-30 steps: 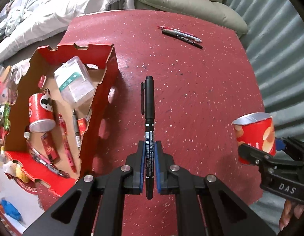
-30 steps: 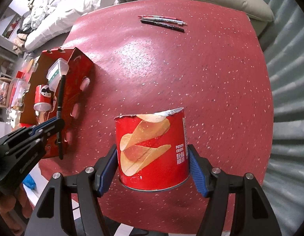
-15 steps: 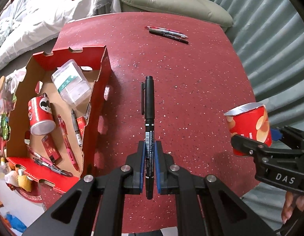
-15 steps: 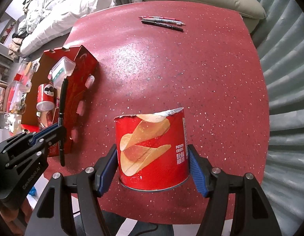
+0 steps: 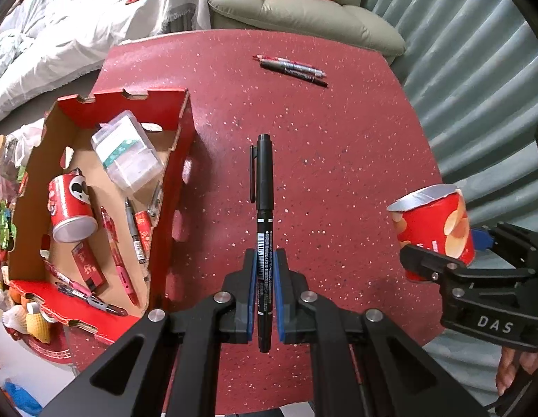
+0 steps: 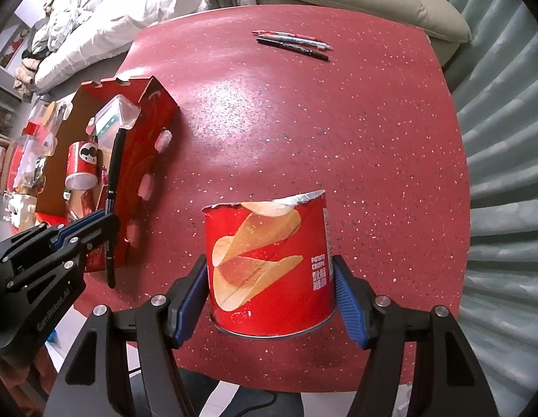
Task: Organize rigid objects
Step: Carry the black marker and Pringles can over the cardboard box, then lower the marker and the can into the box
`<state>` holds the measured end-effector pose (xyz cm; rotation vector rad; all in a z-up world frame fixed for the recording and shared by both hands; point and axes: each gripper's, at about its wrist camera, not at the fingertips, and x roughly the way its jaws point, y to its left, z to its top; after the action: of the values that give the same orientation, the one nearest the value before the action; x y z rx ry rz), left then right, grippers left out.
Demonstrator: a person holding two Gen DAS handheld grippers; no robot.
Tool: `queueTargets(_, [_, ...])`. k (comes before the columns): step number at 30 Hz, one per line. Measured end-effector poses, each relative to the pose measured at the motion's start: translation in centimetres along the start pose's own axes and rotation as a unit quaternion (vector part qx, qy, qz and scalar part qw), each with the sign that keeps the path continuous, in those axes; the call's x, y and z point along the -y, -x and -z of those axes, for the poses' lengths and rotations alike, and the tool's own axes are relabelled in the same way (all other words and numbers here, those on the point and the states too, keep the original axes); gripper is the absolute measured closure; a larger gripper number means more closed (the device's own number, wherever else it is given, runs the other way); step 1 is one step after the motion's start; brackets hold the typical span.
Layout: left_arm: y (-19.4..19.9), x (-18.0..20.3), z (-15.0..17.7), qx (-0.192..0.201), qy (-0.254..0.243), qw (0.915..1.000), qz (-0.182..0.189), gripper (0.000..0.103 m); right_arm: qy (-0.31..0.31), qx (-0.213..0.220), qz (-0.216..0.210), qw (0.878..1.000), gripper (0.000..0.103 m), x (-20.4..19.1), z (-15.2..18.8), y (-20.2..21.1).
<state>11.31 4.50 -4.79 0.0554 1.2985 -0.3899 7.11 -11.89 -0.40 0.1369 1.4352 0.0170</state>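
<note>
Item: my left gripper (image 5: 264, 279) clamped black marker (image 5: 264, 187), pointing forward; my right gripper (image 6: 271, 297) clamped crisps can (image 6: 269, 264), above tabletop's (image 6: 338, 132) near edge.

Both views are bright and evenly lit by soft, daylight-like light. A pale sheen spreads across the red surface (image 6: 269, 104) near its middle; shadows are faint, the plainest a soft one beside the box (image 5: 184, 160). Strong fisheye bending curves the edges, and black vignette fills the corners. Focus is sharp throughout.
</note>
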Motion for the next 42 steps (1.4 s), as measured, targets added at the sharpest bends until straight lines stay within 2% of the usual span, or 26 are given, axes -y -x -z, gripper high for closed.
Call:
queueTargets(6, [2.6, -2.9, 0.7, 0.039, 0.041, 0.9984, 0.004, 0.093, 0.018, -0.001, -0.008, 1.0, 0.035, -1.8, -0.6, 0.5])
queueTargets(13, [5.1, -9.3, 2.3, 0.066, 0.123, 0.9895, -0.037, 0.093, 0.086, 0.015, -0.032, 0.996, 0.035, -8.0, -2.6, 1.3])
queueTargets(20, [6.1, -16.4, 4.9, 0.062, 0.201, 0.9733, -0.092, 0.093, 0.168, 0.023, -0.075, 0.983, 0.035, -16.7, -4.6, 1.0])
queueTargets(23, [6.0, -18.6, 5.8, 0.056, 0.222, 0.9673, -0.109, 0.093, 0.203, 0.022, -0.091, 0.975, 0.035, -20.6, -5.0, 0.3])
queueTargets(27, [5.5, -20.2, 6.1, 0.05, 0.232, 0.9637, -0.122, 0.093, 0.227, 0.017, -0.103, 0.968, 0.035, -24.1, -5.3, -0.9])
queueTargets(34, [3.3, -20.9, 5.0, 0.038, 0.234, 0.9642, -0.118, 0.093, 0.217, -0.009, -0.103, 0.971, 0.035, -26.2, -6.2, -3.3])
queueTargets(42, [1.3, -20.9, 4.4, 0.017, 0.239, 0.9654, -0.103, 0.093, 0.207, -0.022, -0.082, 0.975, 0.035, -25.4, -7.2, -4.4])
